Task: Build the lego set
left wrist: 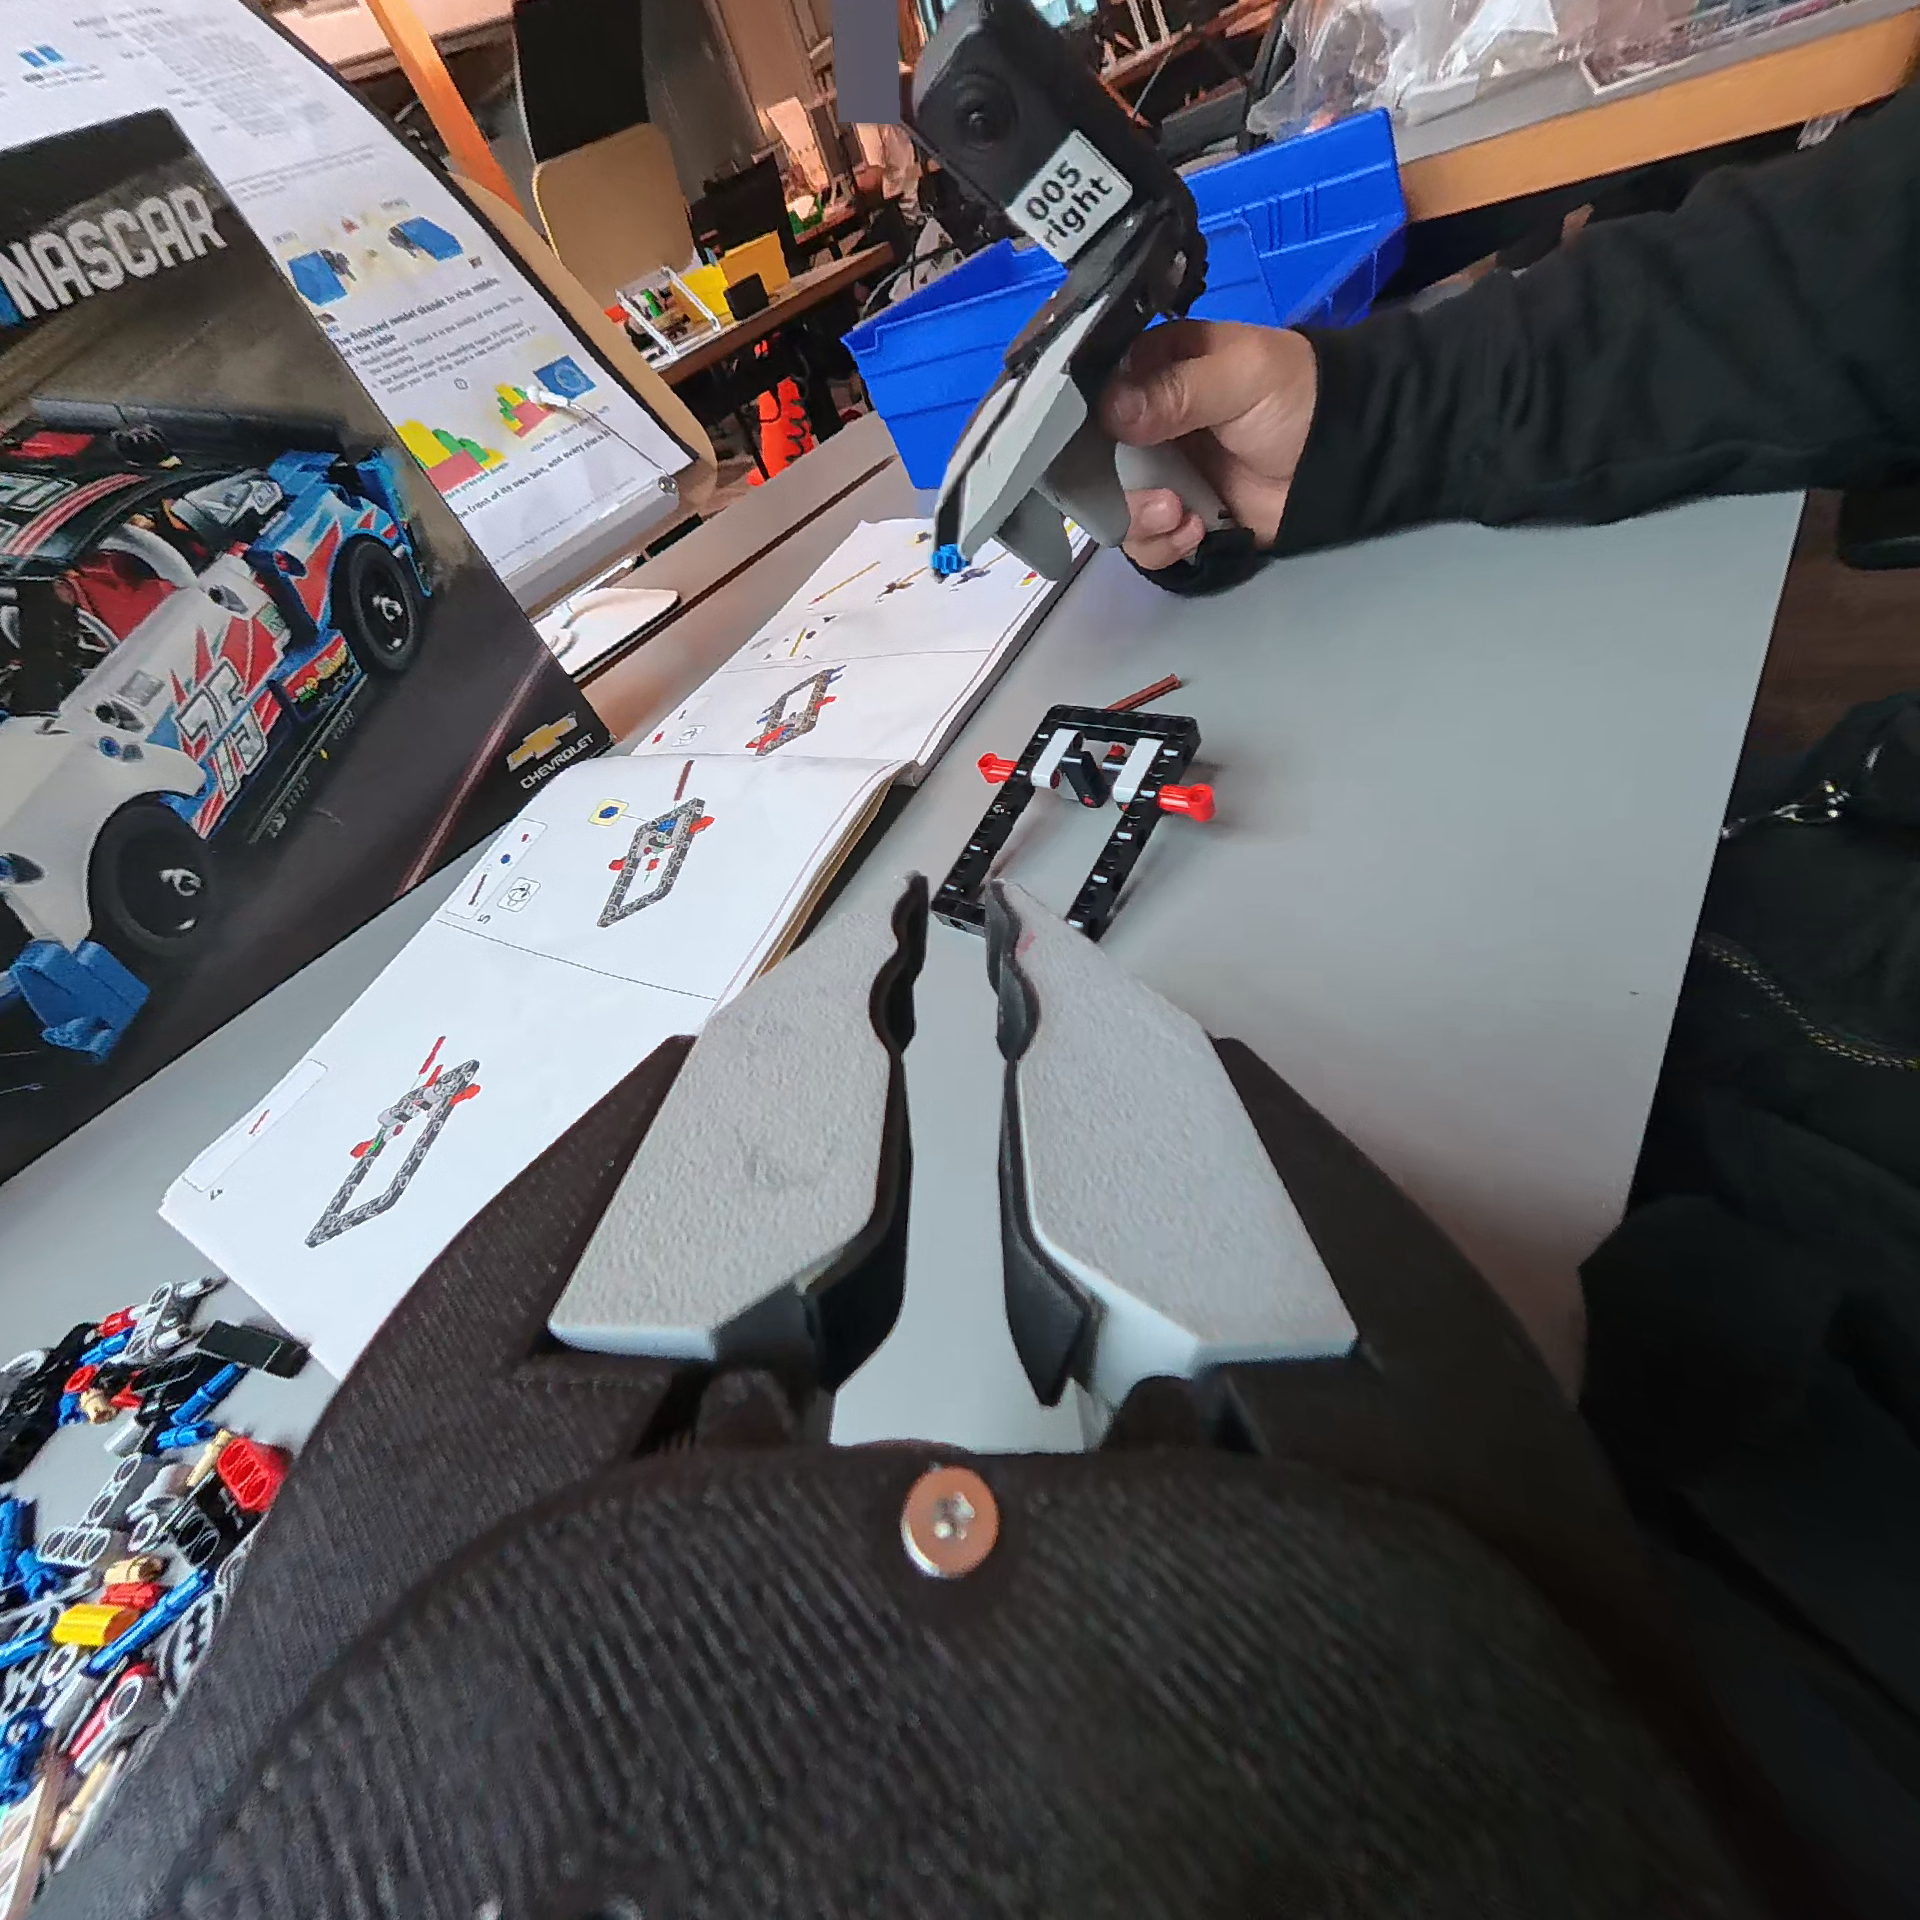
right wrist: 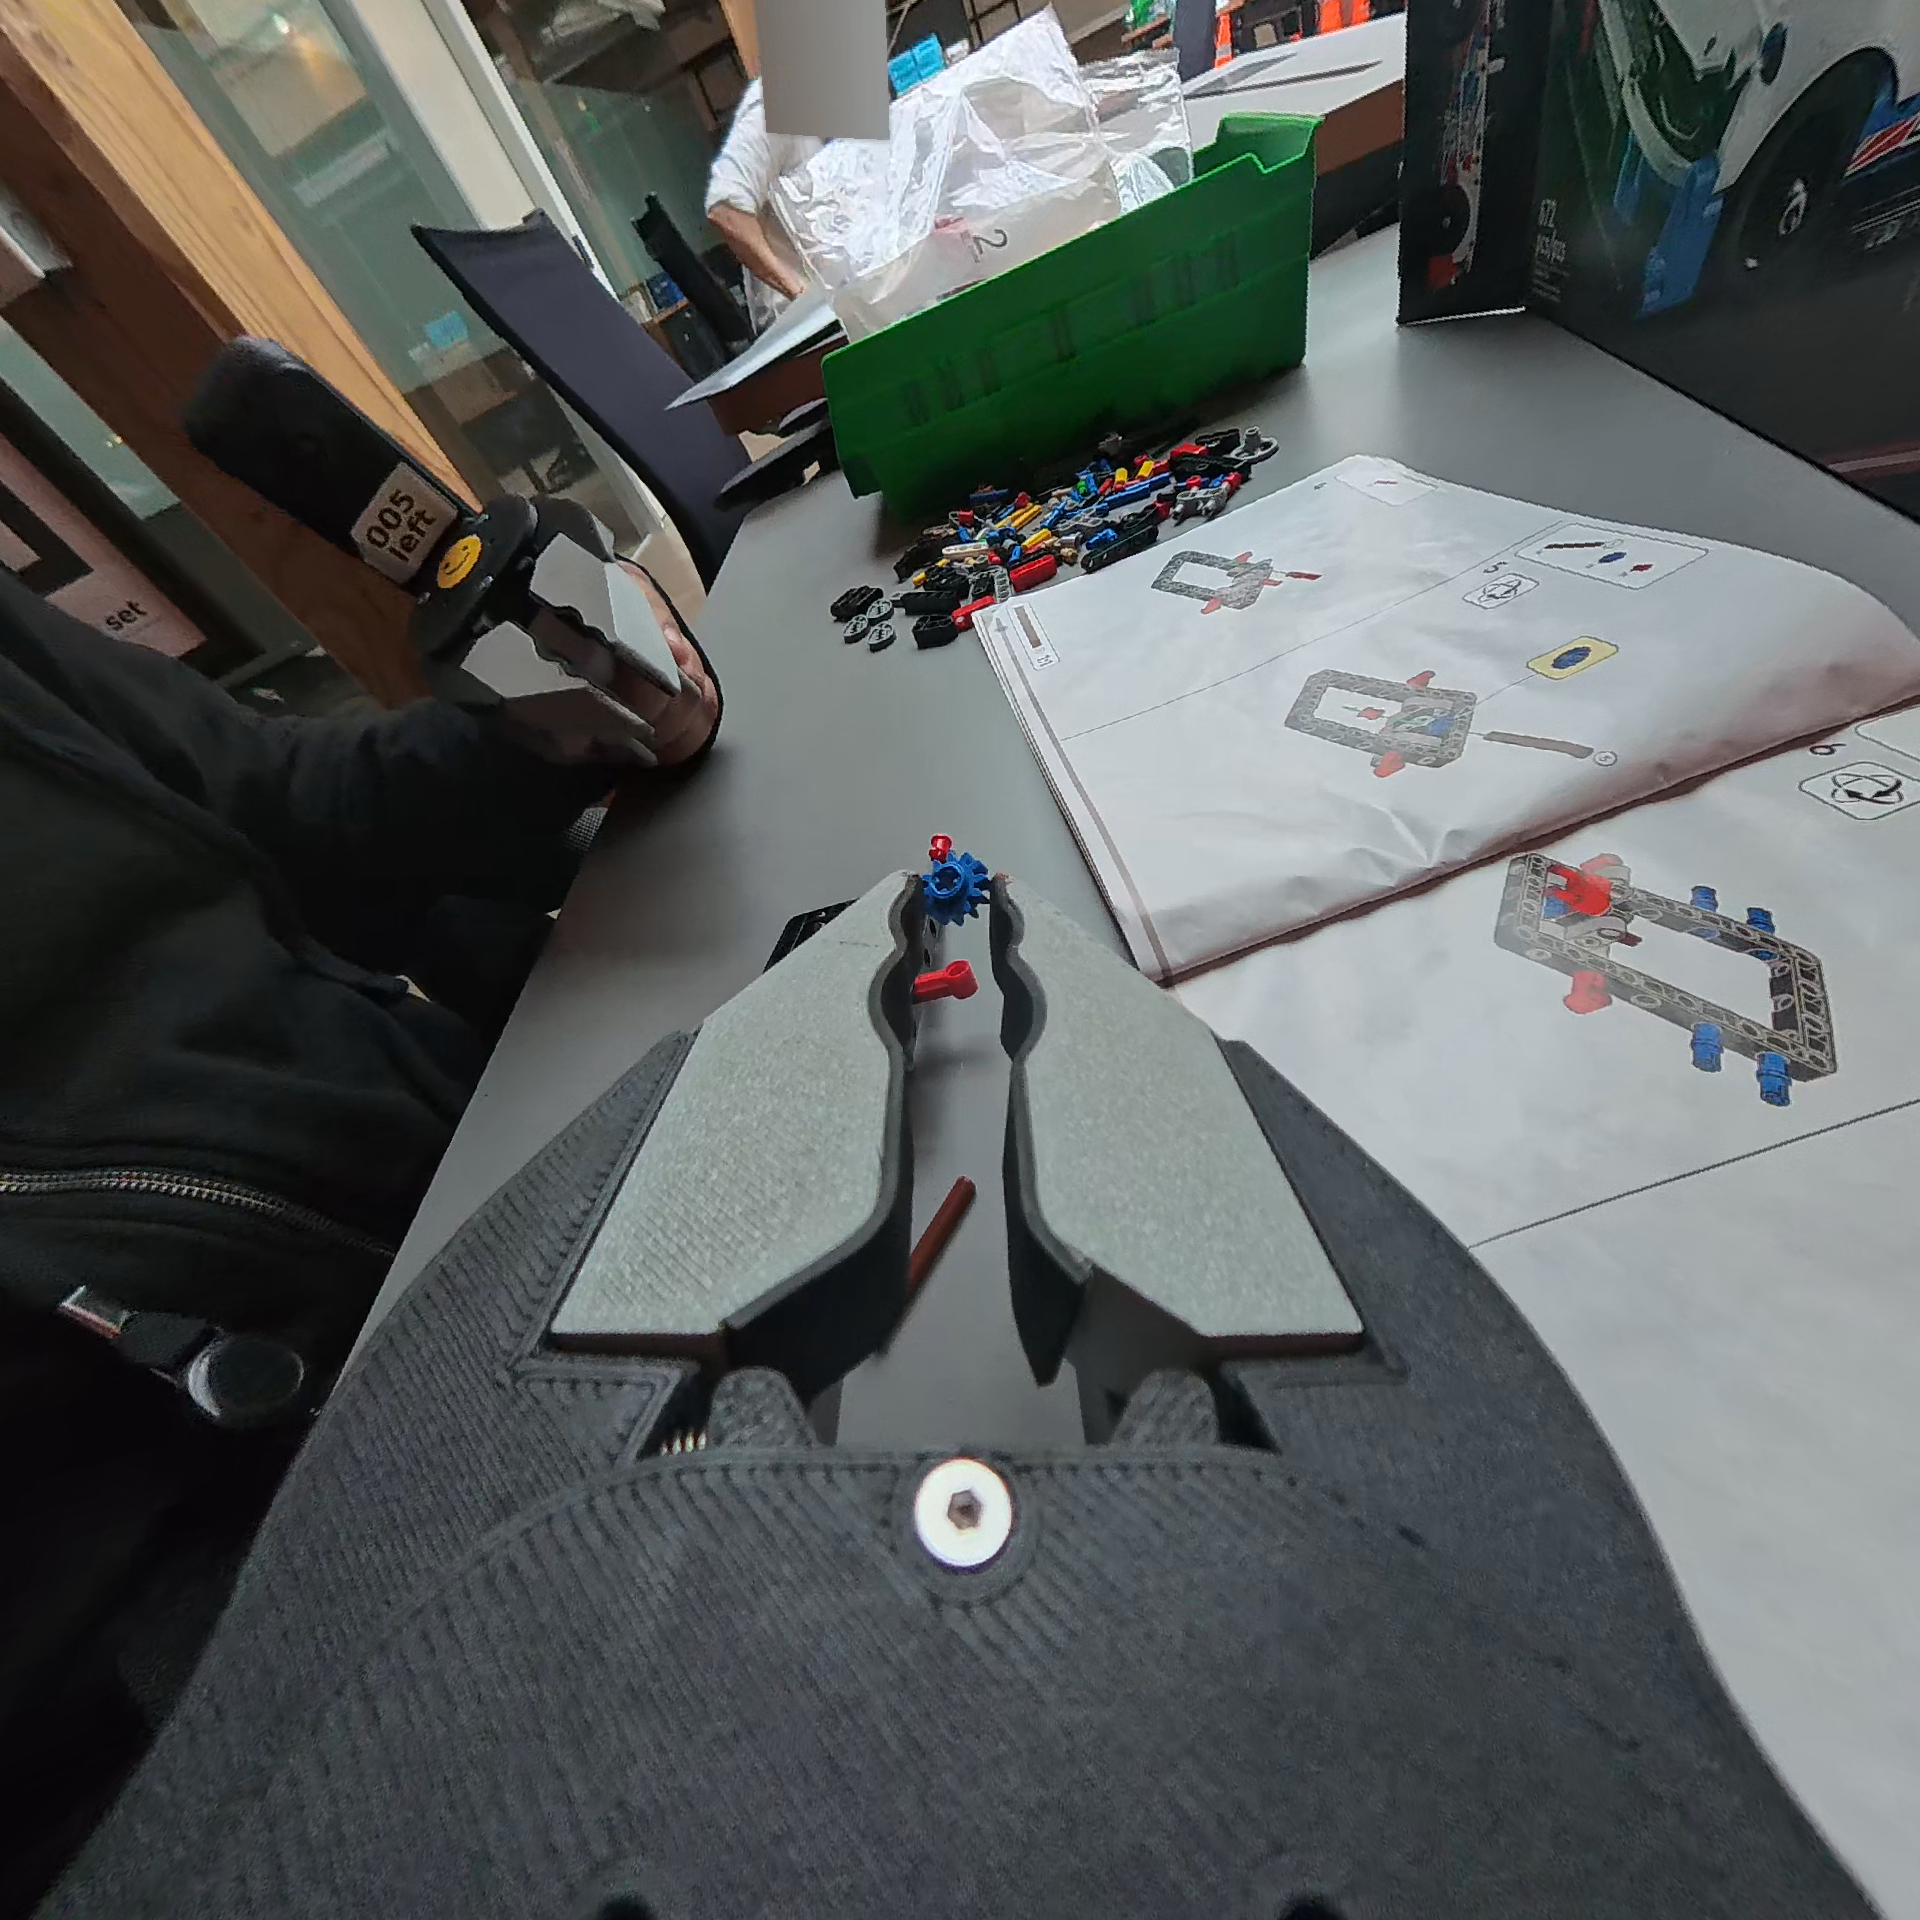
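My right gripper (right wrist: 953,891) is shut on a small blue gear (right wrist: 948,885), held above the table. In the left wrist view, the right gripper (left wrist: 951,551) hangs over the open booklet with the gear (left wrist: 943,561) at its tips. The black lego frame (left wrist: 1081,821) with red pins lies flat on the grey table, just beyond my left gripper (left wrist: 956,899), which is slightly open and empty. A brown axle (left wrist: 1143,689) lies at the frame's far end; it also shows between the right gripper's fingers (right wrist: 940,1231). The right finger mostly hides the frame; one red pin (right wrist: 945,982) shows.
An open instruction booklet (left wrist: 623,935) (right wrist: 1455,831) lies beside the frame. A pile of loose parts (left wrist: 114,1507) (right wrist: 1049,530) sits by a green bin (right wrist: 1070,343). The set's box (left wrist: 208,623) stands behind the booklet. A blue bin (left wrist: 1299,229) is at the table's far end. The grippers' ends are close to 15 cm from one another. My left tips are about 15 cm from the red pin (right wrist: 945,982), my right tips only 6 cm.
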`<state>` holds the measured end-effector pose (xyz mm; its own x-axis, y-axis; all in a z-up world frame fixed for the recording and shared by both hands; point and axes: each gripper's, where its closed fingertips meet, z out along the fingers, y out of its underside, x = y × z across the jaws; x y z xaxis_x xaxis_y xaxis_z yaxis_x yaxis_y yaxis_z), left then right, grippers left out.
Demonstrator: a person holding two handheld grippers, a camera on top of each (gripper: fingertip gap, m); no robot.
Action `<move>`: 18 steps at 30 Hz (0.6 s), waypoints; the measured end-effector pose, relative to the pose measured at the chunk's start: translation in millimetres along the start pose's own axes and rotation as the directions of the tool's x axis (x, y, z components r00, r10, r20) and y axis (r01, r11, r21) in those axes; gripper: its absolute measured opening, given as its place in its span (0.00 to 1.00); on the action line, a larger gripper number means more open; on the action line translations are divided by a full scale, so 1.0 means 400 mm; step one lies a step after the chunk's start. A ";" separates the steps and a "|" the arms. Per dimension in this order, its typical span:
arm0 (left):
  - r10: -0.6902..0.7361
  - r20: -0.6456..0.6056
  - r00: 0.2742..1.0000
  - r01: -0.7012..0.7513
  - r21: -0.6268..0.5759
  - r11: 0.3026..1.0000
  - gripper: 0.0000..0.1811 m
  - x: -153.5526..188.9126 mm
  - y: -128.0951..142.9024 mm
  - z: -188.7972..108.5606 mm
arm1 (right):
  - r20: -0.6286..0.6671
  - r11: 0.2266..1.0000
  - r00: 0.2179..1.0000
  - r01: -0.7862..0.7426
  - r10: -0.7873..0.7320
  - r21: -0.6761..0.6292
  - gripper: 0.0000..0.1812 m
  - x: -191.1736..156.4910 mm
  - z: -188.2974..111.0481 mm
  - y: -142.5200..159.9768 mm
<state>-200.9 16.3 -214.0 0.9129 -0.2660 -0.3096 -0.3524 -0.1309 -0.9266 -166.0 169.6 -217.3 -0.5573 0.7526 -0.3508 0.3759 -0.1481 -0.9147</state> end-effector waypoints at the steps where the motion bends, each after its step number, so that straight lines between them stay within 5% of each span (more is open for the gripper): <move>1: -0.005 0.003 1.000 0.005 0.008 1.000 0.05 -0.002 -0.002 -0.002 | -0.002 1.000 1.000 0.004 -0.004 -0.001 0.05 0.000 -0.001 0.000; 18: 0.070 0.087 0.994 -0.073 0.027 0.997 0.05 -0.014 -0.011 -0.007 | -0.038 0.999 0.999 0.026 -0.027 -0.040 0.05 0.008 0.000 0.016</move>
<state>-205.2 15.8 -207.5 0.9004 -0.1901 -0.3913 -0.4122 -0.0851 -0.9071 -165.3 171.1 -224.4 -0.5389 0.7801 -0.3179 0.3907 -0.1029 -0.9147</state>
